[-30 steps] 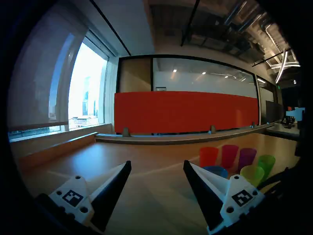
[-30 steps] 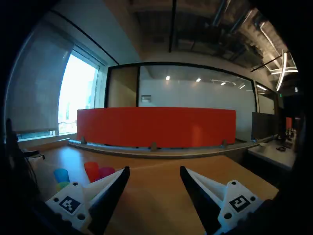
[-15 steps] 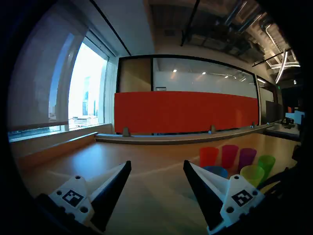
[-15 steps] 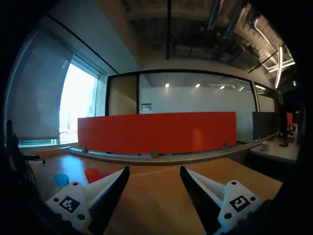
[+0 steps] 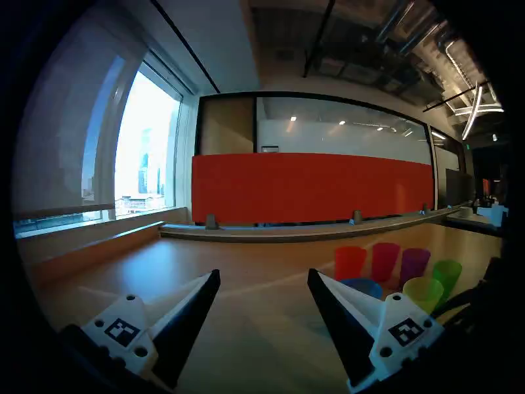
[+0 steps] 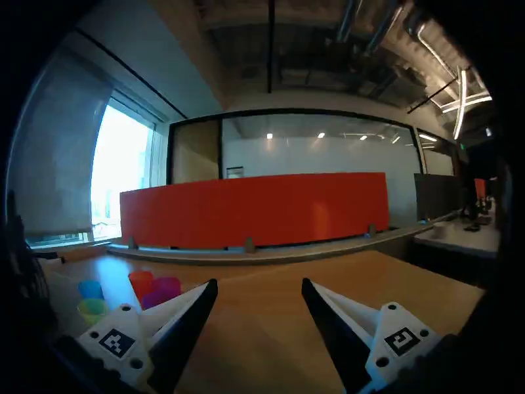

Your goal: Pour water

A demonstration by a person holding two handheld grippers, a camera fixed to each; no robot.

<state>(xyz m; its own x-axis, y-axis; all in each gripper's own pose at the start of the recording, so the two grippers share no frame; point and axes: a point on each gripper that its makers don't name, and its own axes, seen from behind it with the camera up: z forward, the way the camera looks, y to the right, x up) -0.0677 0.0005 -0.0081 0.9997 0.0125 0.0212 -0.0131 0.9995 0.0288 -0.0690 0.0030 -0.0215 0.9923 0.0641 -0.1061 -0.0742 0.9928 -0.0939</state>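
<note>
Several coloured plastic cups stand together on the wooden table. In the left gripper view an orange cup [image 5: 349, 261], a pink cup [image 5: 384, 260], a purple cup [image 5: 414, 264], a green cup [image 5: 446, 275], a yellow-green cup [image 5: 423, 292] and a blue cup [image 5: 361, 287] sit at the right, partly behind one finger. My left gripper [image 5: 262, 282] is open, nothing between its fingers. In the right gripper view the cups lie at the lower left: orange cup [image 6: 140, 283], purple cup [image 6: 165, 289], blue cup [image 6: 90, 289], yellow-green cup [image 6: 92, 307]. My right gripper [image 6: 259, 292] is open and holds nothing.
A long red divider panel [image 5: 308, 187] runs along the far edge of the wooden table [image 5: 262, 262]. A bright window [image 5: 144, 161] is on the left. A second desk [image 6: 459, 240] with small items stands at the right.
The right gripper view tilted up and then turned, so the cups shifted a little at its lower left. The left gripper has stayed still.
</note>
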